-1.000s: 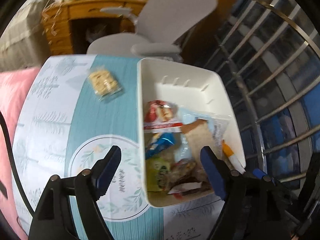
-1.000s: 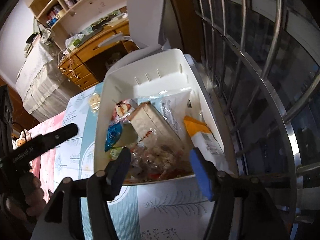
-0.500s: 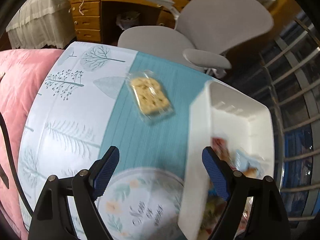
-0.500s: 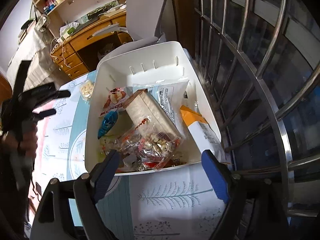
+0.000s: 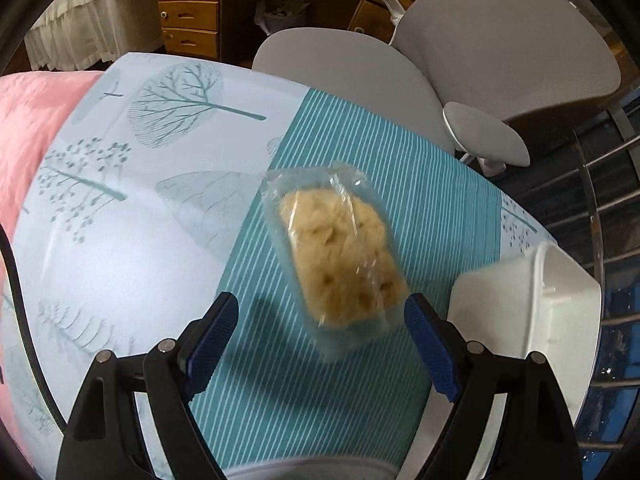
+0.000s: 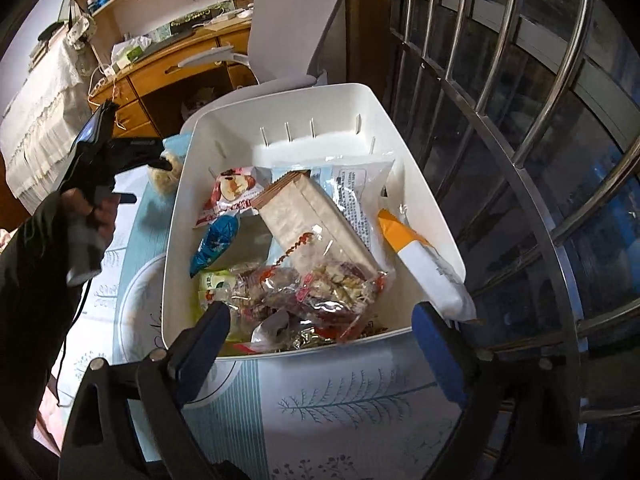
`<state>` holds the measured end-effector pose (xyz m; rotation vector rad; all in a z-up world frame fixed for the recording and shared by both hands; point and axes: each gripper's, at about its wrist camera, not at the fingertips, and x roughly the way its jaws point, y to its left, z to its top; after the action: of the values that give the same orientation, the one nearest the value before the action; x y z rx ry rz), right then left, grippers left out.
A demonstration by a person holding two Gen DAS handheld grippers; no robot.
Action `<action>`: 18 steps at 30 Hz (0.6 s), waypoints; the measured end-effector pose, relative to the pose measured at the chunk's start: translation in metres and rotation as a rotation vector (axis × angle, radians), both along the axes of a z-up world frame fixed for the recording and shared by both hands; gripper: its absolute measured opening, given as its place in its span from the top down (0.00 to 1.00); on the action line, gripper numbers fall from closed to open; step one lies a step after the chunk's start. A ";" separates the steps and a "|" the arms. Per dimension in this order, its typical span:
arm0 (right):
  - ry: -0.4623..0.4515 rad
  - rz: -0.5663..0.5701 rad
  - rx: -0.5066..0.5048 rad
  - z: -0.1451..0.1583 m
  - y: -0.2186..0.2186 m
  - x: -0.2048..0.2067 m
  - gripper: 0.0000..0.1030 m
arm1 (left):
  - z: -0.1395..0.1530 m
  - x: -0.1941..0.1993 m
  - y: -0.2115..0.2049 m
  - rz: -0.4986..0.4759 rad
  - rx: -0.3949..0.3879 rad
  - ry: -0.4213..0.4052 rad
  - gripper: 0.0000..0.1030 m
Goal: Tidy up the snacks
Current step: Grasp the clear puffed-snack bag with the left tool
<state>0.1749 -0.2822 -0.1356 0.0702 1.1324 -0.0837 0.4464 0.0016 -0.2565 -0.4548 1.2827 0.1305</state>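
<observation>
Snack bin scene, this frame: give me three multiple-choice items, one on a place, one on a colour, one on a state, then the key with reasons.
1. Where does the clear-wrapped cake lie?
A. inside the white bin
B. on the tablecloth beside the bin
C. on the chair

2. What colour is the bin?
A. white
B. pink
C. teal

3. How does the left gripper stand?
A. shut on the cake
B. open, with the cake ahead of its fingers
C. shut on nothing

Key: 1 B, the cake rests on the teal stripes of the tablecloth, apart from the bin. 2 A, its walls are plain white. 3 B, both blue pads stand wide apart and neither presses the wrapper.
</observation>
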 end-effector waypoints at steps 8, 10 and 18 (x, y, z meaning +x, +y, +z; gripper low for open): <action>0.043 -0.012 -0.026 -0.009 0.009 0.006 0.07 | -0.012 0.028 -0.012 -0.006 0.060 0.014 0.18; 0.048 -0.019 -0.026 -0.011 0.010 0.006 0.06 | -0.016 0.034 -0.017 -0.014 0.095 0.035 0.18; 0.059 -0.041 -0.026 -0.013 0.005 0.005 0.06 | -0.021 0.044 -0.022 -0.017 0.150 0.025 0.31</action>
<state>0.1797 -0.2775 -0.1490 0.0681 1.1888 -0.1375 0.4901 -0.0201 -0.2775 -0.3147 1.2912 0.2174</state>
